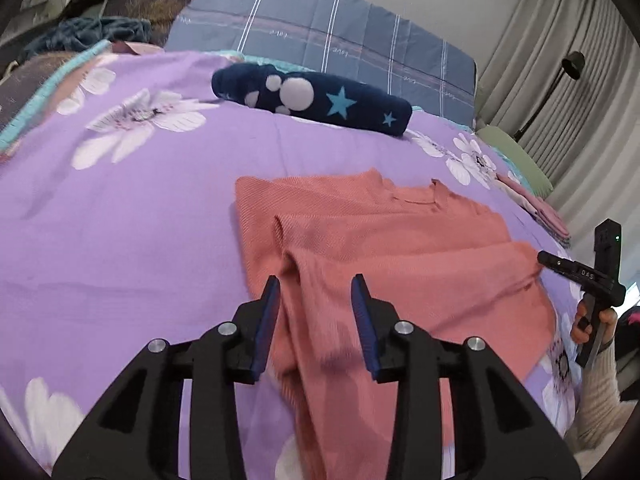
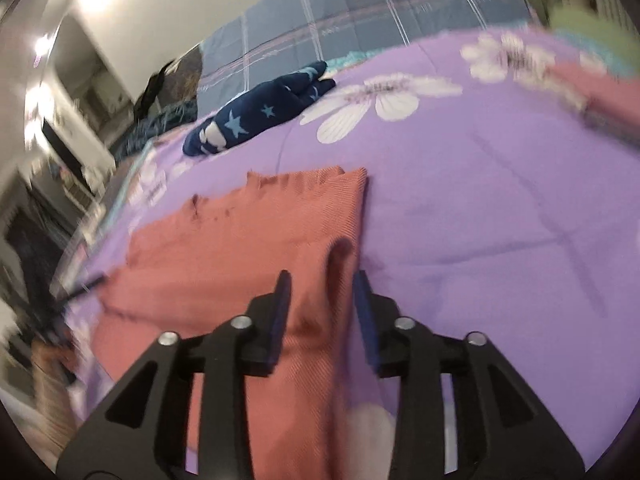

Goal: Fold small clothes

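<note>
Lying flat, one salmon top [image 1: 384,248]; left claw [image 1: 316,288], right claw [image 2: 322,284] both apart.

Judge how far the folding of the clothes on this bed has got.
Done: a folded pink garment lies at the bedspread's far right. In hand: the salmon knit top, sides turned in, with the open left gripper and right gripper over its near end. Left: the rumpled navy star-print garment.

My right view smears the shelves [image 2: 60,128] and green pillow [image 2: 580,20]; the top [image 2: 240,240] runs off both views' bottom edges.
</note>
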The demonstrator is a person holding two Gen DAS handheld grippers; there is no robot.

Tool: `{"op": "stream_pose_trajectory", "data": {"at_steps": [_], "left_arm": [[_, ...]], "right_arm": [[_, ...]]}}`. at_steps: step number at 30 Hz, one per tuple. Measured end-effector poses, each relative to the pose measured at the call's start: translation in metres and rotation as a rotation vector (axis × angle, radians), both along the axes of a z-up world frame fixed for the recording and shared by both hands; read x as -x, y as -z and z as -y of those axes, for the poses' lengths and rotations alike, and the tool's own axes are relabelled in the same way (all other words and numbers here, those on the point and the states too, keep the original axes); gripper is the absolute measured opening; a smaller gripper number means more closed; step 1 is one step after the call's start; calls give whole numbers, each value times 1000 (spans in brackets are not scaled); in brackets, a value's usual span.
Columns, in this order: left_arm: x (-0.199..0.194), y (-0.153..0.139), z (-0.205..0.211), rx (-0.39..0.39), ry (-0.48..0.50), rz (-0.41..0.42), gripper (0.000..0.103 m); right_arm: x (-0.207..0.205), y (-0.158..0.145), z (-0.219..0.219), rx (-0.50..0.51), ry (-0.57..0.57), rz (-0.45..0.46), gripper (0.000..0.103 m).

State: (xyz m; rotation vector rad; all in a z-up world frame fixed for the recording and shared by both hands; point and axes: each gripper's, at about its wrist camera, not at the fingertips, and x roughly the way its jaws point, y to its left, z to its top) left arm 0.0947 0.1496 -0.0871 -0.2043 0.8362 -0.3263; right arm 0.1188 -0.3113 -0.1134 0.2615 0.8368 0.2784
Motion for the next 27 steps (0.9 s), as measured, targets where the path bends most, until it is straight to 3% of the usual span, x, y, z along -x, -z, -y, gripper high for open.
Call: {"op": "stream_pose_trajectory", "data": {"at_steps": [3,5,6,10,11,15,19,22,25,27], "left_arm": [[15,-1,6,-90,14,-1,40],[24,4,20,-190,57,-4,53],[27,7,25,-224,76,-4,60],[11,29,58,-508,117,5,61],[4,30,59,-523,113,11,62],[-50,9,50,-521,18,86,65],[-89,-11,15,-358,-116,79,68],[-90,-14,0,-283,-122,78,71],[-88,-6,-3,-210,-81,52,73],[-90,1,1,-185,-56,26,73]], "right_arm": [[23,-5,-12,199,-77,60,56],[32,-1,-23,301,-135,79,63],[35,5,-32,374,-176,85,66],[26,26,-59,560,-236,79,66],[21,27,-62,577,-238,95,66],[-19,9,-59,534,-140,160,66],[-62,-3,-26,328,-14,89,66],[-70,-2,-1,202,41,48,65],[-71,4,13,121,37,33,51],[-74,8,17,62,24,13,31]]}}
